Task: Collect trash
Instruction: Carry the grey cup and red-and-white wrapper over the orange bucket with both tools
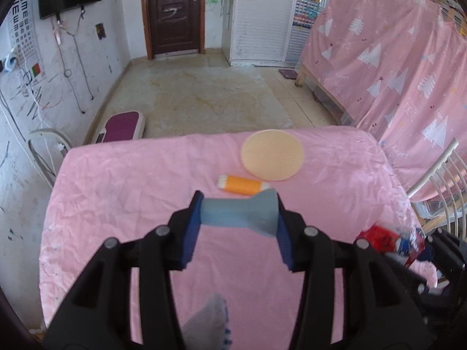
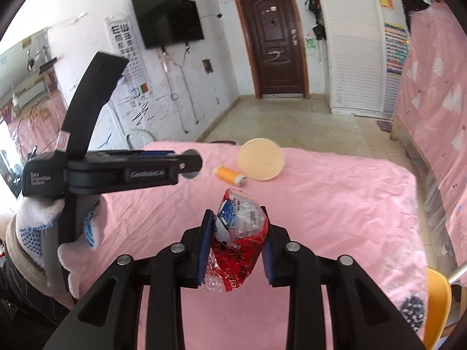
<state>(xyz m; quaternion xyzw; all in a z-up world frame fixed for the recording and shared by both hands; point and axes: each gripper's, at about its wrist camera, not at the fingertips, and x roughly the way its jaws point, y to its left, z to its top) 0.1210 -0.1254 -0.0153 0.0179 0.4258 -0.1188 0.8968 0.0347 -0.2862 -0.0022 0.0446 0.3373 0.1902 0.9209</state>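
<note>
The crumpled red-and-clear plastic wrapper (image 2: pixel 239 233) is the trash I have in my right hand-held gripper (image 2: pixel 238 242), clenched between its blue pads (image 2: pixel 204 245) and lifted off the pink cloth-covered surface (image 2: pixel 335 204). In the left wrist view the same wrapper (image 1: pixel 388 242) shows at the lower right, blurred, beside the dark body of that gripper.

My left hand-held gripper (image 1: pixel 238 214) is grasping a pale blue, bow-tie-shaped piece of soft material (image 1: pixel 242 213), pinched across its ends by the blue pads (image 1: pixel 191 233) and held above the surface (image 1: pixel 116 189). I cannot tell exactly what this piece is. In the right wrist view my left hand-held gripper (image 2: pixel 191 164) appears side-on at the left, carried by my hand in a white knit glove with blue dots (image 2: pixel 43 233).

Farther out on the pink cloth lie an orange spool of thread with white ends (image 1: pixel 243 184), on its side, and just beyond it a flat round beige disc (image 1: pixel 273 154); the two look as if they are touching or nearly so. A grey glove tip with blue dots (image 1: pixel 210 326) shows at the bottom of the left view.
</note>
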